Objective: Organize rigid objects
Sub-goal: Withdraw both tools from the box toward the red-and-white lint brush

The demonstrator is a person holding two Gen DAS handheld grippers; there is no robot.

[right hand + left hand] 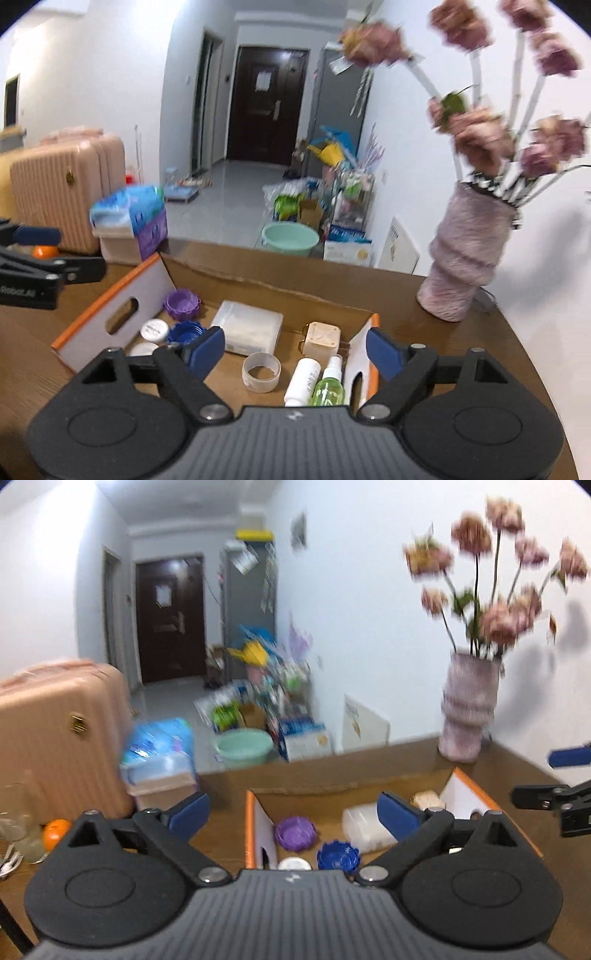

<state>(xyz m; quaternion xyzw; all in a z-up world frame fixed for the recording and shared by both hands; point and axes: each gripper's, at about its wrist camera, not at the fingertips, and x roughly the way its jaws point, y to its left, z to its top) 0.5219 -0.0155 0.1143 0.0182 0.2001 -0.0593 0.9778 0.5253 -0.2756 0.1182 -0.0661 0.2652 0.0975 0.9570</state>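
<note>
An open cardboard box (pixel 110 306) with orange-edged flaps stands on the brown table. Inside lie a purple flower-shaped cup (pixel 181 304), a blue one (pixel 186 332), a white lid (pixel 154 329), a clear plastic case (pixel 249 328), a beige square box (pixel 322 341), a tape roll (pixel 261 371), a white bottle (pixel 303 380) and a green spray bottle (pixel 328 387). My right gripper (pixel 295 349) hangs open above the box's near right part, holding nothing. My left gripper (pixel 293 810) is open over the box's left end (pixel 251 812), above the purple cup (pixel 295 832) and blue cup (pixel 338 856), also holding nothing.
A pink vase (pixel 469 258) of dried flowers stands on the table's far right corner. An orange (pixel 55 832) and glassware (pixel 18 827) sit at the left. Beyond the table edge are a pink suitcase (pixel 55 738), a tissue pack (pixel 129 210) and a green basin (pixel 290 238).
</note>
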